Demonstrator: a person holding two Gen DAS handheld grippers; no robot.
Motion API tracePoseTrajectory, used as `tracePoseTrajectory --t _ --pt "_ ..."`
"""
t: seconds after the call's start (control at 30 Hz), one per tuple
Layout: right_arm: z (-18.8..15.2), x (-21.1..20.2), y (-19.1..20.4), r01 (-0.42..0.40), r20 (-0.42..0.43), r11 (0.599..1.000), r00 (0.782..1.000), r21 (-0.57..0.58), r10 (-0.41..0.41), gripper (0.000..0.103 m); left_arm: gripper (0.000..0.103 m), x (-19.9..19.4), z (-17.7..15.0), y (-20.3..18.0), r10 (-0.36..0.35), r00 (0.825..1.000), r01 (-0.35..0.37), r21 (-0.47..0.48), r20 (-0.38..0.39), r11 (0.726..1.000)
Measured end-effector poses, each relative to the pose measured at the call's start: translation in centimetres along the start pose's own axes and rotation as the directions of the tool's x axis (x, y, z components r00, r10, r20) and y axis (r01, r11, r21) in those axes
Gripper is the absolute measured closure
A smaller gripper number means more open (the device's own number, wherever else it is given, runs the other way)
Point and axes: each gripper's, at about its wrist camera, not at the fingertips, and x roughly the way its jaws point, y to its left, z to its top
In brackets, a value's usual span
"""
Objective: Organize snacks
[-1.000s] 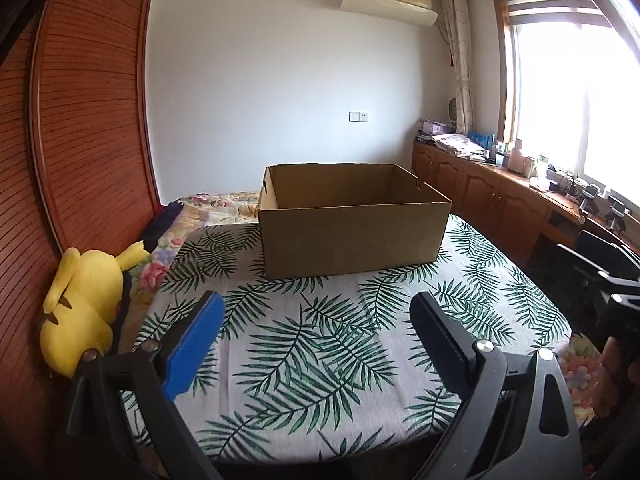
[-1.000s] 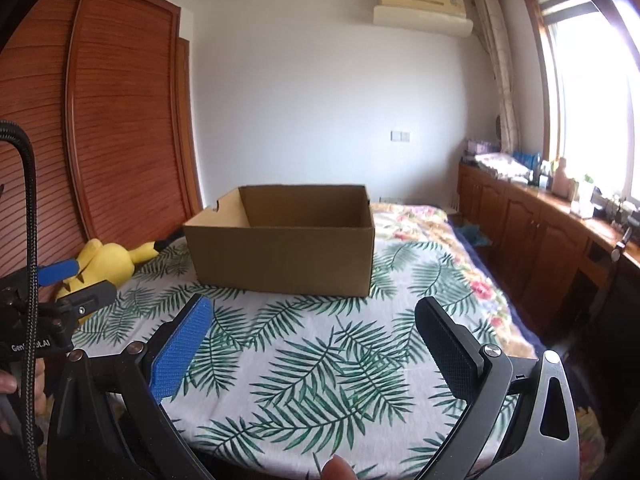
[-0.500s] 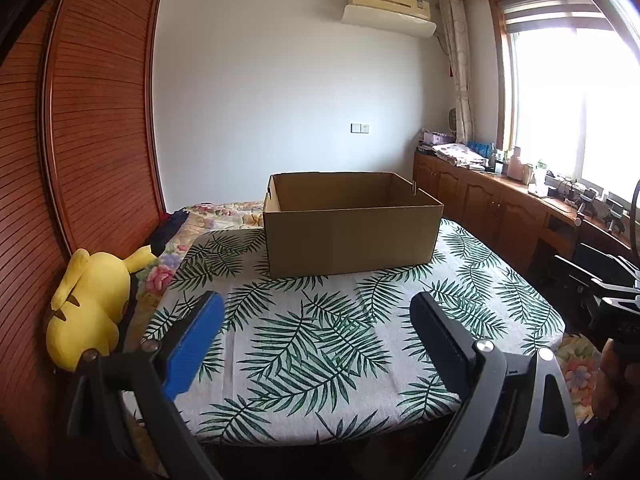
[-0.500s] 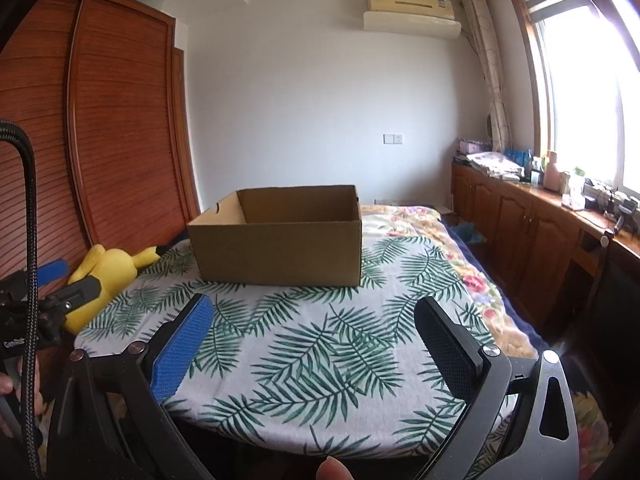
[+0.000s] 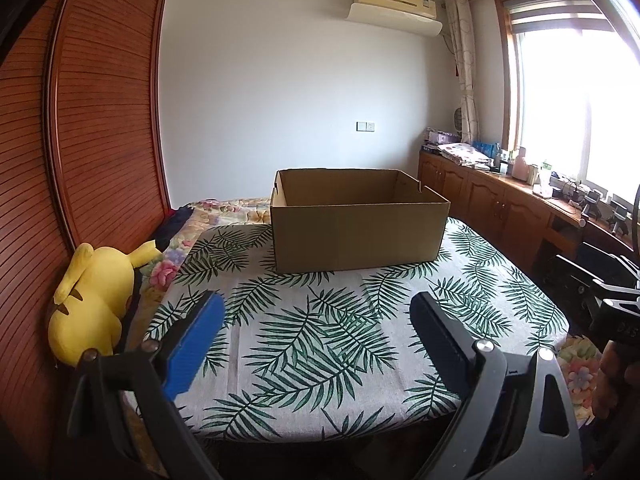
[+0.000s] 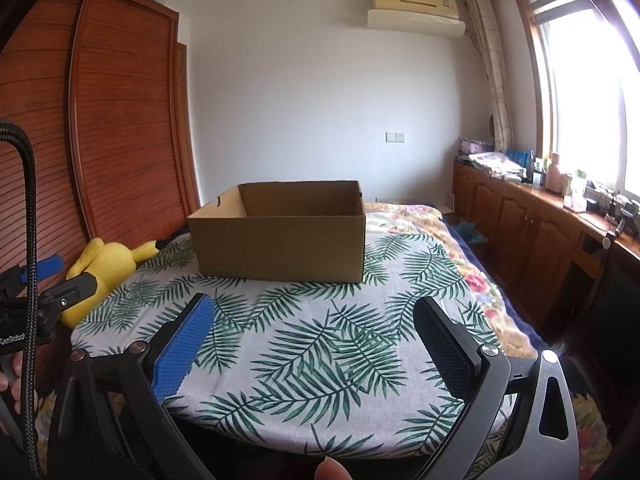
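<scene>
We hold the left claw spread wide, with nothing between its fingers; one pad is blue, the other black. It hovers above the near edge of the counter, which carries a palm-leaf cloth. The right claw is likewise spread wide and grips nothing, and it hovers over the same near edge from a position further right.

The box stands upright at the far side of the counter, open at the top. Seen from the left wrist, its long brown wall faces us and only the upper part of its interior shows. Seen from the right wrist, the box sits left of centre, with a notch cut in its left wall. We cannot tell whether it holds any snacks, because its floor is hidden. We see no snacks on the cloth in either view.

A yellow plush lies left of the counter, against the wardrobe. In the right wrist view the left claw appears at the left edge, just in front of the plush. A bed with a floral cover extends behind the counter. Cabinets run under the window at right, well apart from the box
</scene>
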Motion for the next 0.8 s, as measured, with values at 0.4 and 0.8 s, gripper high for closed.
tracePoseTrajectory --t 0.4,0.8 --pt "0.03 -0.04 0.10 -0.001 0.001 1.000 1.000 -0.001 0.001 0.002 0.008 0.14 -0.19 0.17 0.005 1.000 -0.005 0.001 -0.002 1.000" --pt "-0.02 0.02 0.13 -0.002 0.001 1.000 1.000 0.000 0.002 0.002 0.008 -0.13 -0.21 -0.09 0.009 1.000 -0.009 0.004 0.008 1.000"
